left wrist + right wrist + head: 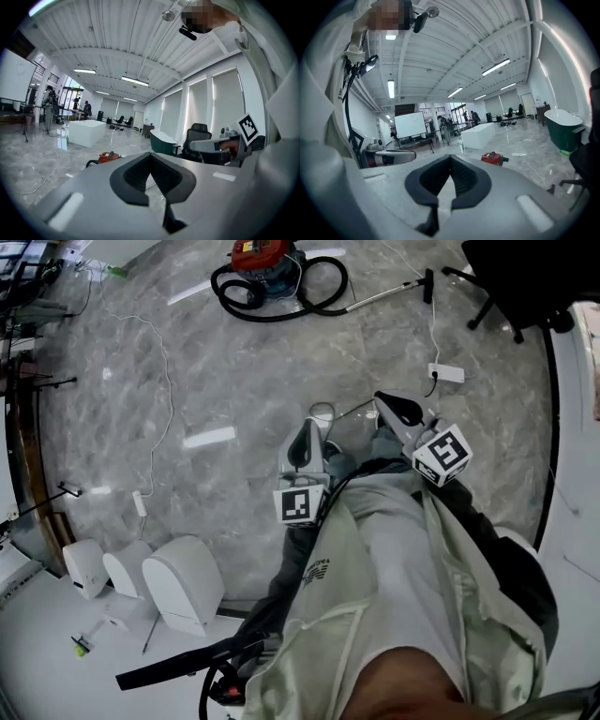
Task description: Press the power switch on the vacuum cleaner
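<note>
Task not started: no contact with the switch.
- Vacuum cleaner (261,257) sits on the floor at 12 o'clock in the head view, well apart from both grippers. The switch itself is too small to pick out.
- Left gripper (310,427): jaws pressed together at the tips, nothing between them.
- Right gripper (382,399): same, tips together and empty. Both point loosely toward the machine.
- Left to do, as I judge it: walk in, find the switch on the red top, press with 1 closed tip.

Materials and shapes:
- Vacuum has a red cap over a darker round drum.
- Black hose (323,298) lies in wide loops, and a slim metal wand (384,293) runs off toward 2 o'clock.
- Floor (234,371) is polished grey veined stone, glossy enough to reflect the lights.
- White power strip (446,372) lies flat, on a thin cord.
- Grippers have matte grey shells and black ribbed pads.
</note>
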The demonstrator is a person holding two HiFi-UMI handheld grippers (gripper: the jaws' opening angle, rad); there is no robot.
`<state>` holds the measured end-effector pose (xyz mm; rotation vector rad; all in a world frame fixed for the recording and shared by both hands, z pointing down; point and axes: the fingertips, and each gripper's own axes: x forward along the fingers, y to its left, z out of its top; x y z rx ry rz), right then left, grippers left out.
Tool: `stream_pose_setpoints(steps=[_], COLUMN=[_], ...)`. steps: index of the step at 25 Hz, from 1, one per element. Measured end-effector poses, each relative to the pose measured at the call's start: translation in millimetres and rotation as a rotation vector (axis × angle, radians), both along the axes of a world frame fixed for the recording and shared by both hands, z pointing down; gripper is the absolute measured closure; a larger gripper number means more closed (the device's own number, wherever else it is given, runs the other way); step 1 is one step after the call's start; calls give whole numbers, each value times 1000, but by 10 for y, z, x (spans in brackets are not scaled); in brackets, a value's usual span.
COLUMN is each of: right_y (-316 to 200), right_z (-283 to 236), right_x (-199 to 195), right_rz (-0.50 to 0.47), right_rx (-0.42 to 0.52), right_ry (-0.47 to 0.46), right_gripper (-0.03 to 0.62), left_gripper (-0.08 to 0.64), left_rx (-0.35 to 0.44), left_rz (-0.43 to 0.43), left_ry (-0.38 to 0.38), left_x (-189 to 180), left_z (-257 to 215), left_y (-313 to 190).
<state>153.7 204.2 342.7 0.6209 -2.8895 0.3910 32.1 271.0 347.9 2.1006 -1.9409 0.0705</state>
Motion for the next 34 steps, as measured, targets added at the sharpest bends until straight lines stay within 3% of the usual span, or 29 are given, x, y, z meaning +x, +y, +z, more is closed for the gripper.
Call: stream_pose_setpoints(steps=[4, 9, 21, 30, 34], right_y=[205, 302, 303, 207, 192], right_z=[-162, -134, -170, -170, -176], right_x=[-330, -465, -416, -268, -124], right_rz=[-9, 33, 53, 35, 19], right_rx=[55, 41, 59, 62, 49], right_ry=[-7, -9, 8, 15, 34], right_gripper=[592, 592, 592, 592, 592], left_gripper=[560, 559, 560, 560, 560], left_rx=[-5, -5, 22, 28, -4], left_rz=[-16, 18, 110, 118, 104], left_ry=[-26, -49, -28, -9, 11], left_x=[-445, -602, -414, -203, -42], left_z=[107, 114, 80, 65, 55], left_y=[248, 358, 98, -55, -50])
